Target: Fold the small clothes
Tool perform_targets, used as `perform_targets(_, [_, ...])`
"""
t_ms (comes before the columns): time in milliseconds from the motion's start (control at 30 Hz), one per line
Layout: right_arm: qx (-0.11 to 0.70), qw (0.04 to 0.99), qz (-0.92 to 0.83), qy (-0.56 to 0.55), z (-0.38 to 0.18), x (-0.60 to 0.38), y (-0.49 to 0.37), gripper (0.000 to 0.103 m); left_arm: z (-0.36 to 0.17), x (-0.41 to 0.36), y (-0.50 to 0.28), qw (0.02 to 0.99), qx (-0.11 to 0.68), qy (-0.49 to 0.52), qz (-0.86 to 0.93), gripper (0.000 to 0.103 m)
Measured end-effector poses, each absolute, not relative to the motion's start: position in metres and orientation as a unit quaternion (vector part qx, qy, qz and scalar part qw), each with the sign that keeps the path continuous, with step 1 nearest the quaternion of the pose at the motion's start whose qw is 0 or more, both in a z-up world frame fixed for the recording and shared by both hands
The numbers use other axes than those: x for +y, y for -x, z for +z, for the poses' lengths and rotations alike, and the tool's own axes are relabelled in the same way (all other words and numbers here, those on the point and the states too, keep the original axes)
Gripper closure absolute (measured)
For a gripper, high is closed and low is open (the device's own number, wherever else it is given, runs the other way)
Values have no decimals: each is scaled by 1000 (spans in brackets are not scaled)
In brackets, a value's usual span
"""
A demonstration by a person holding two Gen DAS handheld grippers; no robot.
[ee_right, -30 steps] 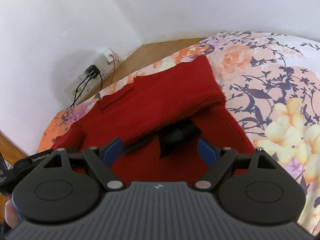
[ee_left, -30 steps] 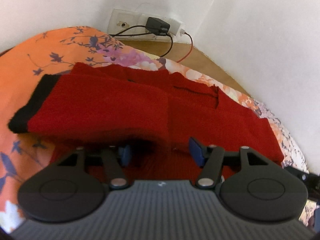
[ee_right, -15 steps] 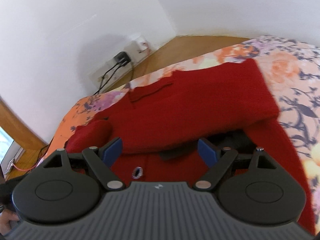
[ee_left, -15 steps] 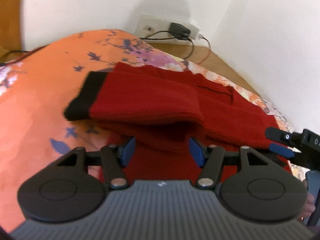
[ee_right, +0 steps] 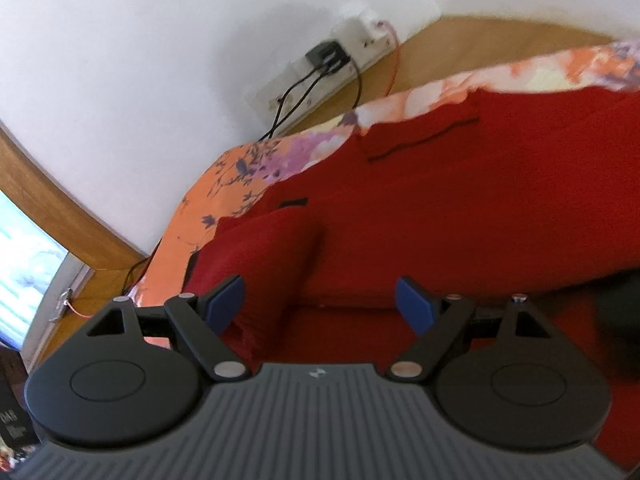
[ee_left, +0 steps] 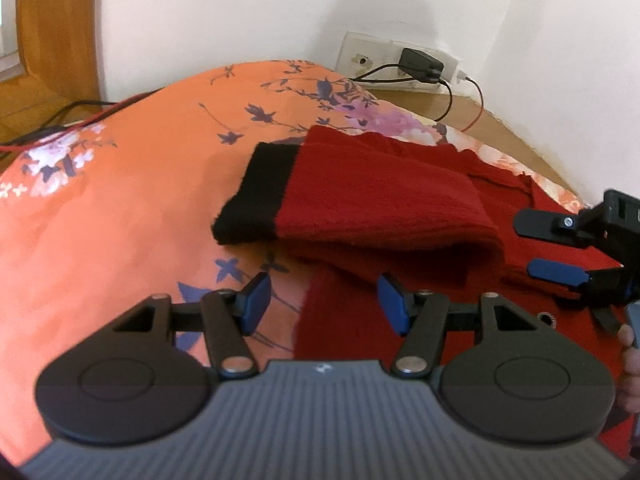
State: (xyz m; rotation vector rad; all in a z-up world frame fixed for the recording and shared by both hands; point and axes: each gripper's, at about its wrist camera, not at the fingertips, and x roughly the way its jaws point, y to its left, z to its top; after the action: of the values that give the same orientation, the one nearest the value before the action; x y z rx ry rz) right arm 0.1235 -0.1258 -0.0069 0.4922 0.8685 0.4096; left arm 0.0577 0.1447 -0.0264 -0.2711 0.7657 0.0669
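Note:
A small red knit sweater [ee_left: 384, 208] with a black cuff [ee_left: 256, 204] lies on the floral bedspread [ee_left: 132, 208], one sleeve folded across the body. My left gripper [ee_left: 324, 304] is open and empty, hovering over the sweater's near left edge. My right gripper [ee_right: 320, 304] is open and empty above the sweater's body [ee_right: 460, 208], next to the folded sleeve [ee_right: 264, 248]. The right gripper also shows in the left wrist view [ee_left: 568, 248], over the sweater's right part.
A white wall socket strip [ee_left: 400, 60] with a black charger and cables sits at the wall behind the bed. A wooden frame [ee_left: 56, 28] stands at the left. Wooden floor [ee_right: 500, 48] runs beyond the bed's far edge.
Both grippers have pulled back and swung left. The left one now shows more orange bedspread and the sleeve's cuff. The right gripper has come into the left view.

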Motion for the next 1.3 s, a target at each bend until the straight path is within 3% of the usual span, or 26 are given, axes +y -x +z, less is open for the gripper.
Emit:
perform_targets(267, [443,833,217,-250,-21,-97,-144,16,-36,147,-68,920,370,126,36,42])
perform_targets(367, [447,826,238,-248,-24,-87,-151,21,-40,146,-73,922,366,122,34,42])
perform_targets(533, [452,818,266,-239,-25,-79,-162,52,-41,143,-76,925,362,114,28,42])
perform_targets(667, [448,824,272,-215,-25,-74,-168,85,-42,144,-77,926,362,107,10,42])
perform_targets(700, [445,824,277,-215,-24,-75,-168,88,-42,144,-78,927,362,101,8,41])
perform_targets(1000, [351,883,266,-163,25,-95,-166,90,-45,148,-84,928,362,84,20,42])
perform_targets(1300, [395,894,189,-99,-25,-102,-169,88,-41,150,-83,924,371,90,16,42])
